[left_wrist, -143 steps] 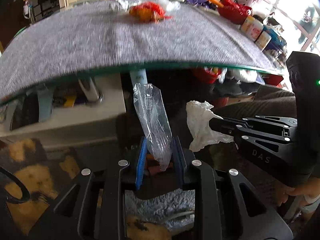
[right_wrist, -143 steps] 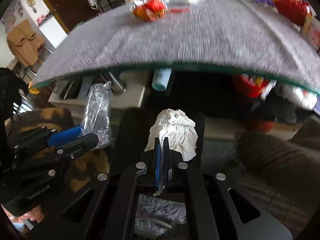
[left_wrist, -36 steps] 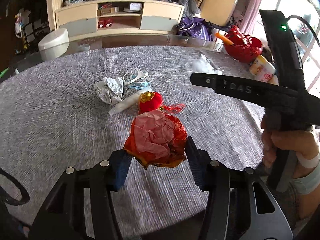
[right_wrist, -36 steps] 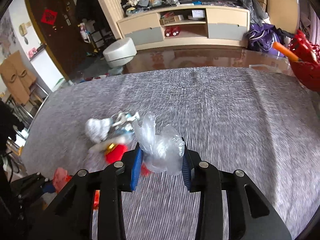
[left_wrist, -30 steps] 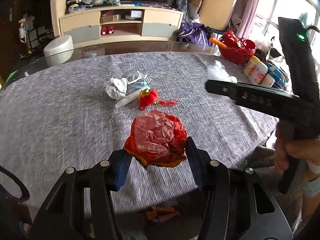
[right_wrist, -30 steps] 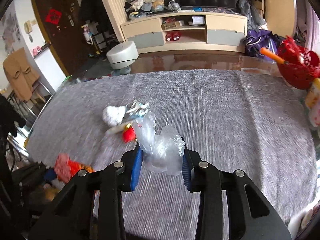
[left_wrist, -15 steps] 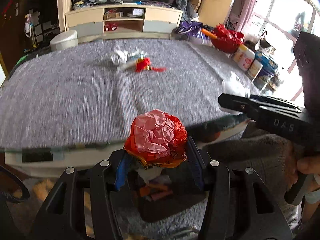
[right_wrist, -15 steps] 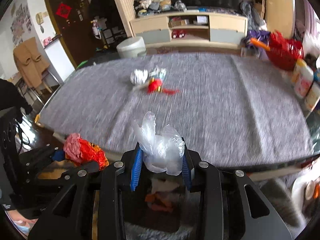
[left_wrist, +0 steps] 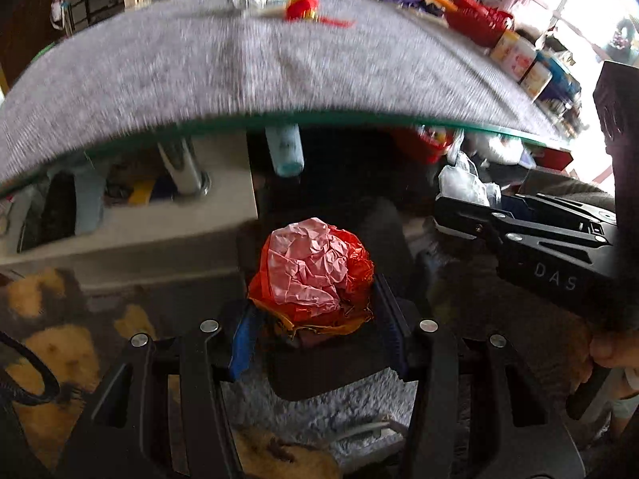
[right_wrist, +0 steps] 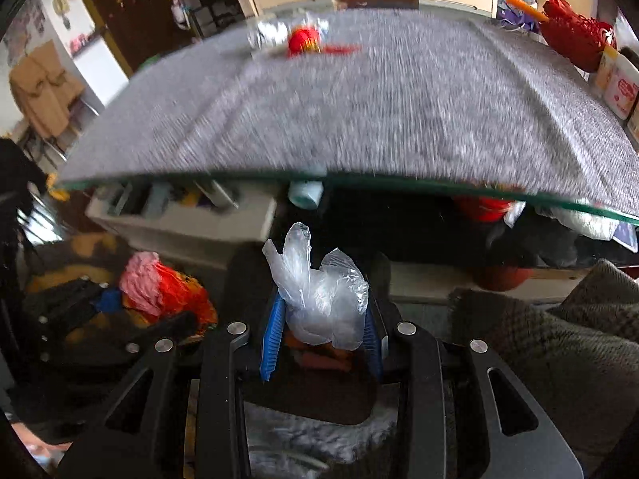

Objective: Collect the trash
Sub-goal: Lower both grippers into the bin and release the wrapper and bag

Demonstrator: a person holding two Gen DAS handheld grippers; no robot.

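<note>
My left gripper (left_wrist: 315, 319) is shut on a crumpled red and pink paper ball (left_wrist: 315, 271), below the table's front edge and over a dark bin (left_wrist: 319, 367). The right gripper (right_wrist: 323, 327) is shut on a clear crumpled plastic bag (right_wrist: 319, 291), also over the dark bin (right_wrist: 311, 391). From the right wrist view the paper ball (right_wrist: 159, 283) and the left gripper (right_wrist: 120, 311) show at the lower left. In the left wrist view the right gripper (left_wrist: 471, 207) holds the plastic bag (left_wrist: 459, 183) at the right. A red tassel ornament (left_wrist: 303, 6) and crumpled white paper (right_wrist: 267, 34) lie far back on the table.
The grey-covered glass table (left_wrist: 239, 64) fills the upper half, its edge just ahead. A red basket (right_wrist: 575, 36) and jars (left_wrist: 515, 52) stand at its right end. Clutter and a pale shelf (left_wrist: 159, 223) sit under it. Shaggy grey rug (left_wrist: 339, 411) lies below the bin.
Both grippers have drawn back off the table and sunk below its front edge, each keeping hold of its trash. The table top has risen in both views and the bin has come into sight beneath.
</note>
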